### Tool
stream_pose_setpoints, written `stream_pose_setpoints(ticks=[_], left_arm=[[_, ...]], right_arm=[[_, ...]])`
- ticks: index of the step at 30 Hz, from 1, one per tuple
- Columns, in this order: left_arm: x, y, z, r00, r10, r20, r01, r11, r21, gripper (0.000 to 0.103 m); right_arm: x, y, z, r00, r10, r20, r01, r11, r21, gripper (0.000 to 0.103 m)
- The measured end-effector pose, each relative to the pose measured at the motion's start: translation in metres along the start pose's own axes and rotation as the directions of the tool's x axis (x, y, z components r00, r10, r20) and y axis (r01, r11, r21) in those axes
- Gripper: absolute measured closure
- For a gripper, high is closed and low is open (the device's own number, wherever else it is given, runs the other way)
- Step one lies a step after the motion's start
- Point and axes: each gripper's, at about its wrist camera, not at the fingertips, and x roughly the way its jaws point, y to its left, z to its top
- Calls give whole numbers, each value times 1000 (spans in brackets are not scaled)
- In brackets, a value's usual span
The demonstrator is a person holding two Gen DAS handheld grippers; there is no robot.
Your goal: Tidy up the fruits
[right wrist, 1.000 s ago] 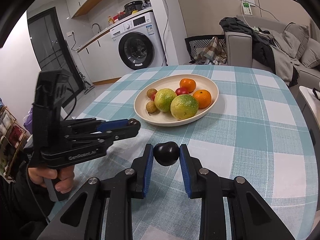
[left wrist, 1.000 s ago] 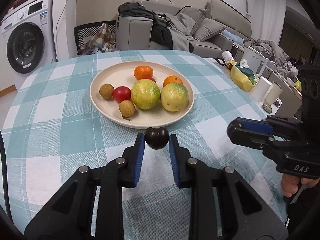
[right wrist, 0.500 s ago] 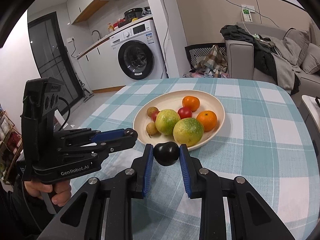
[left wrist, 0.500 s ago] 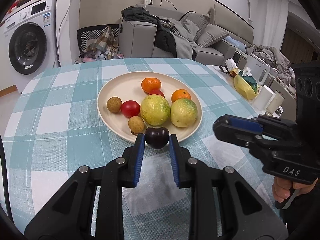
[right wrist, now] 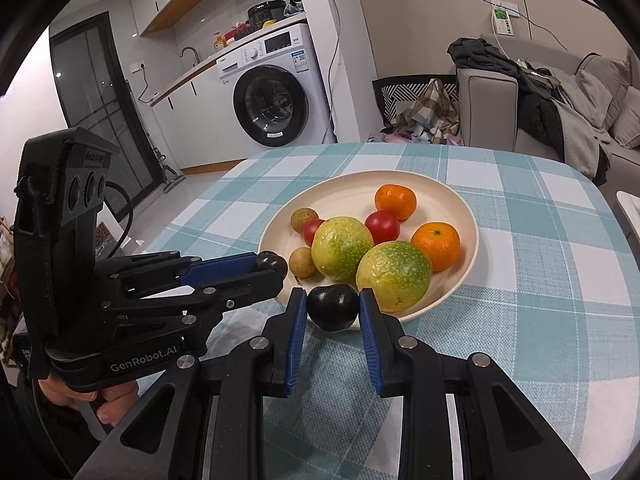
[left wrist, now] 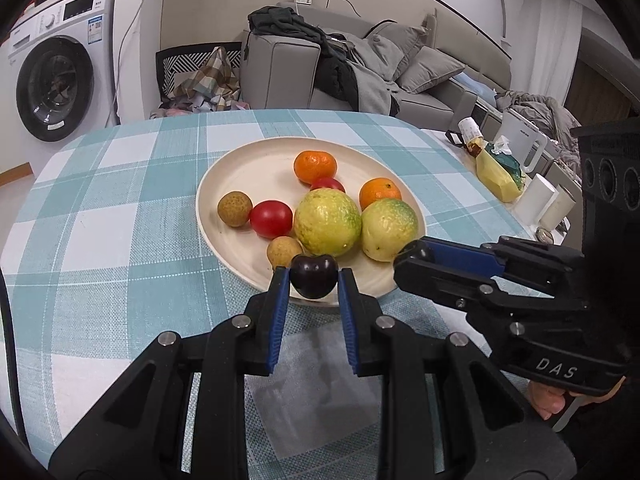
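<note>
We are observing the left gripper [left wrist: 314, 280] pinching a dark cherry [left wrist: 313, 275] over the near rim of the cream plate [left wrist: 240, 168]. The right gripper [right wrist: 333, 307] is pinching a second dark cherry [right wrist: 333, 307] beside it; the piled fruit is lying just ahead of both.

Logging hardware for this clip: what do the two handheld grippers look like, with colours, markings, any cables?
Both are black, angular, pistol-grip units with blue ribbed pads on the fingers and silver pivot screws. The left gripper carries white "GenRobot.AI" lettering, three round openings on its upright block and a black cable behind. The right gripper shows "DAS" and similar round openings. Bare fingers grip each handle.
</note>
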Motion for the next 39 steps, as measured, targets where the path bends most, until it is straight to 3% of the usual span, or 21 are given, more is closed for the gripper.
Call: stream_pose_setpoints(ticks=[24, 29, 31, 34, 38, 39], left_arm=[[12, -2, 0, 999, 27, 19, -28, 999, 33, 81], [6, 0, -2, 999, 35, 14, -35, 999, 21, 79], [2, 2, -3, 999, 45, 19, -46, 999, 20, 70], [-8, 0, -6, 997, 51, 51, -53, 998, 32, 51], [-27, -3, -7, 993, 60, 105, -64, 997, 36, 22], [-31, -4, -8, 991, 62, 116, -67, 997, 35, 19]], right_arm=[[19, 6, -1, 1000, -6, -19, 5, 1000, -25, 75], [13, 6, -2, 1000, -12, -10, 12, 999, -39, 62], [7, 6, -3, 1000, -18, -1, 18, 999, -41, 61], [-4, 5, -6, 999, -40, 22, 40, 998, -45, 50], [-18, 3, -11, 998, -47, 48, 49, 998, -42, 27], [-22, 2, -12, 997, -44, 59, 46, 998, -40, 21]])
